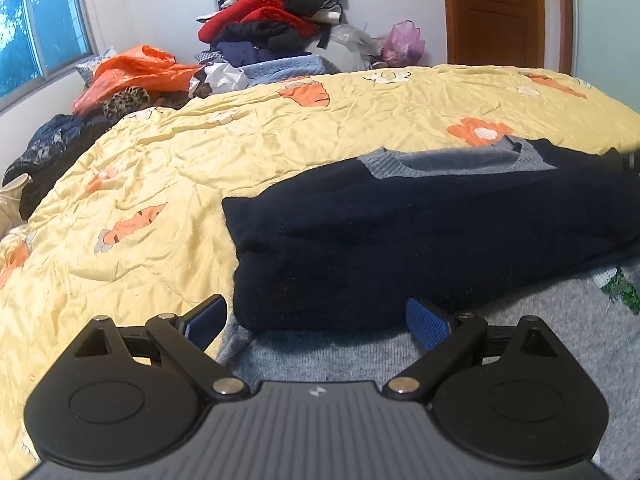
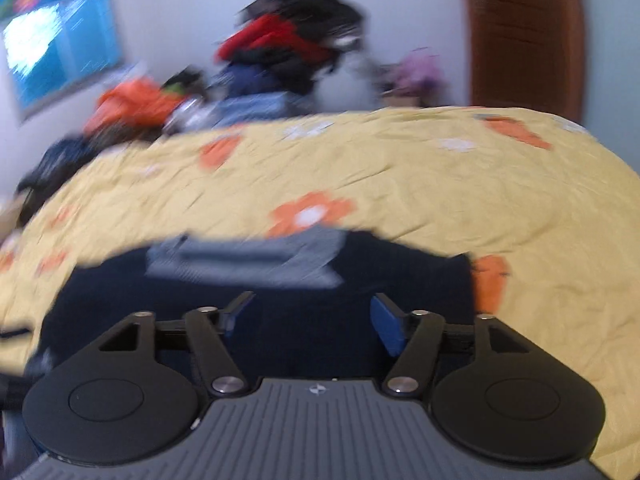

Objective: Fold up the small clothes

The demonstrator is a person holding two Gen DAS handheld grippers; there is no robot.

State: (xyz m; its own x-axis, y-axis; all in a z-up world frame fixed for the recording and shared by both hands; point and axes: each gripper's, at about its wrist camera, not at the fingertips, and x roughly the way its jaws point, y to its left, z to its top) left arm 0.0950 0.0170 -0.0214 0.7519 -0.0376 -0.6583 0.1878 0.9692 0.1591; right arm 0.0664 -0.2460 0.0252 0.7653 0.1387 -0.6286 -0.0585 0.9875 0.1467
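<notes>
Left wrist view shows a small sweater (image 1: 420, 232) lying on the bed, its dark navy part folded over so that the grey ribbed neckline (image 1: 452, 162) faces up at the far side. A grey knit part (image 1: 520, 344) of the same garment, or of another piece, I cannot tell which, spreads out nearest the camera, with a green-and-white patch (image 1: 618, 286) at its right edge. The left gripper (image 1: 316, 320) hovers low over the near edge of the navy fold, its blue-padded fingers (image 1: 426, 322) spread wide apart and holding nothing.

From the right wrist view, which is blurred, the sweater (image 2: 280, 312) lies just beneath and ahead of the right gripper (image 2: 312, 318), whose fingers (image 2: 386, 326) are likewise parted with nothing between them.

Under the sweater is a crumpled yellow quilt (image 1: 200, 168) printed with orange flowers and carrots, covering the bed. Beyond the bed's far edge a pile of clothes (image 1: 272, 20) in red, black and blue rises against the white wall, with an orange plastic bag (image 1: 136, 70) to its left and a pink bag (image 1: 404, 42) to its right. A window (image 1: 36, 36) is at the far left, a brown wooden door (image 1: 496, 12) at the far right.
</notes>
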